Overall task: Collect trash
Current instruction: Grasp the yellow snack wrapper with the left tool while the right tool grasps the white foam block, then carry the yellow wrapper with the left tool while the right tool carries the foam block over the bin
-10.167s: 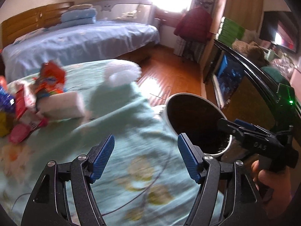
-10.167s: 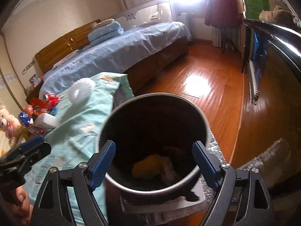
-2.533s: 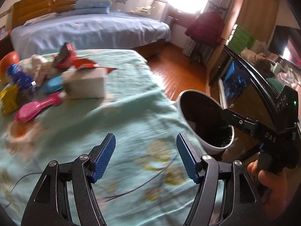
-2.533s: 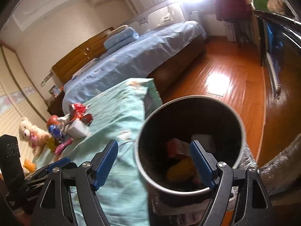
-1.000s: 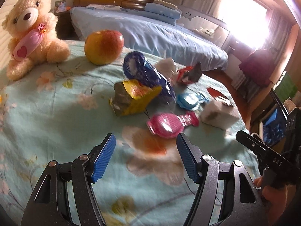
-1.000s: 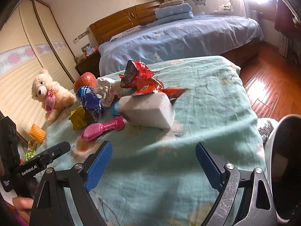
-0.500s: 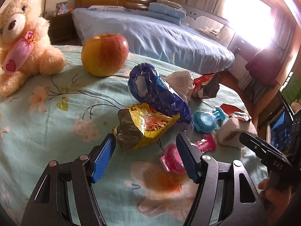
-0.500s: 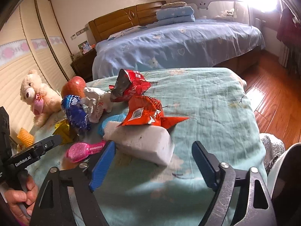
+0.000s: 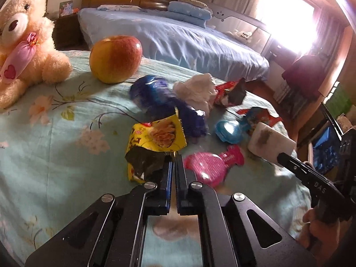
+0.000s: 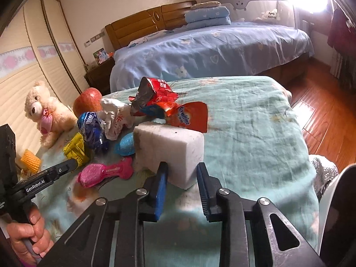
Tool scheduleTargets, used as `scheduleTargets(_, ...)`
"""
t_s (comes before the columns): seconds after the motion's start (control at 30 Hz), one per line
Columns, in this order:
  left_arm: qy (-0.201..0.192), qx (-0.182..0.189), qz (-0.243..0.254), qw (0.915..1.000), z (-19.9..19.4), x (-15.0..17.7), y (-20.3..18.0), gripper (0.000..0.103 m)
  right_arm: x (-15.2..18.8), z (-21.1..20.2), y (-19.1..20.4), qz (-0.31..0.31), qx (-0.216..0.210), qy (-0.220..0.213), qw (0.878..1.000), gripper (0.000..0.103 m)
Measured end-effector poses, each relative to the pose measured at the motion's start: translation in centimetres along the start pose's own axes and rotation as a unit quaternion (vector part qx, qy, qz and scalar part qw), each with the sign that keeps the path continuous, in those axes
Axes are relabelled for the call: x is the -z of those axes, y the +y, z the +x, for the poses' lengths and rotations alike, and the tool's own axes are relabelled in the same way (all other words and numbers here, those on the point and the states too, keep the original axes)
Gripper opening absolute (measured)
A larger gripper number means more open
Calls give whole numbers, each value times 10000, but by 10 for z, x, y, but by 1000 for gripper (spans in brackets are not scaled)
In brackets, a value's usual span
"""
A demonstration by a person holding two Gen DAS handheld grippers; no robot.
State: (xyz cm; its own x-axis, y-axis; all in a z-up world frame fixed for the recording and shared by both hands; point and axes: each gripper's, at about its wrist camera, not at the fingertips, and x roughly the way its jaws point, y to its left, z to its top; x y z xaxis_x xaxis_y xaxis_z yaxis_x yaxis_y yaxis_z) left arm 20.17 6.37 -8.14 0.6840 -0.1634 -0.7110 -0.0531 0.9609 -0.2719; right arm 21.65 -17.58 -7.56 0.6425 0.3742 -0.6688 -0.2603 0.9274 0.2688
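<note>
Trash lies on a teal flowered bedspread. My left gripper is shut on the near edge of a yellow snack wrapper, which also shows in the right wrist view. My right gripper has closed onto the near corner of a white sponge block, which also shows in the left wrist view. Around them lie a blue wrapper, crumpled white paper, a red wrapper, an orange wrapper, a pink bone-shaped packet and a blue foil piece.
An apple and a teddy bear sit at the far left of the bedspread. The white bin rim is at the right edge by the wooden floor. A blue-sheeted bed stands behind.
Both grippers have swung from the bin to the trash pile. In the last half second the left jaws closed on the yellow wrapper and the right jaws closed in on the sponge block.
</note>
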Motion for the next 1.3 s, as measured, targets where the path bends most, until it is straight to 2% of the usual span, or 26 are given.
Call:
scheduleTargets(0.37, -75, 256, 157, 9995, -28, 20, -21, 2, 22, -45, 2, 209, -107, -375, 9990, 25)
scheduleTargets(0.57, -55, 41, 52, 10000, -30, 22, -12, 5, 34, -55, 0, 250, -70, -345, 9991, 25)
scheduleTargets(0.6, -61, 1, 12, 10000, -31, 21, -8, 12, 35, -56, -2, 256, -65, -341, 9991, 25)
scheduleTargets(0.67, -76, -100, -48, 9999, -31, 18, -1, 45, 38, -57, -3, 283, -83, -337, 9990, 25)
scheduleTargets(0.7, -100, -171, -87, 9998, -31, 16, 2, 69, 39, -57, -3, 296, -90, -331, 9990, 25)
scheduleTargets(0.73, -152, -187, -113, 9996, -32, 15, 5, 75, 40, -57, -3, 297, -94, -316, 9990, 25)
scheduleTargets(0.87, -92, -170, -120, 9997, -20, 3, 6, 79, 40, -55, -1, 302, -109, -305, 9990, 25)
scheduleTargets(1.07, -60, -315, -67, 9995, 5, -7, 4, 78, 40, -51, 1, 305, -116, -269, 9991, 25)
scheduleTargets(1.1, -43, -361, -73, 9993, 9, -8, 5, 66, 40, -51, 0, 318, -116, -261, 9991, 25)
scheduleTargets(1.13, -3, -329, -80, 9994, 11, -8, 6, 48, 41, -51, 0, 332, -119, -261, 9990, 25)
scheduleTargets(1.23, 51, -268, -78, 9996, 14, -6, 8, 26, 40, -52, -2, 354, -115, -277, 9989, 25)
scheduleTargets(1.3, 42, -239, -15, 9997, 11, -4, 6, 24, 40, -54, -2, 363, -116, -297, 9988, 25)
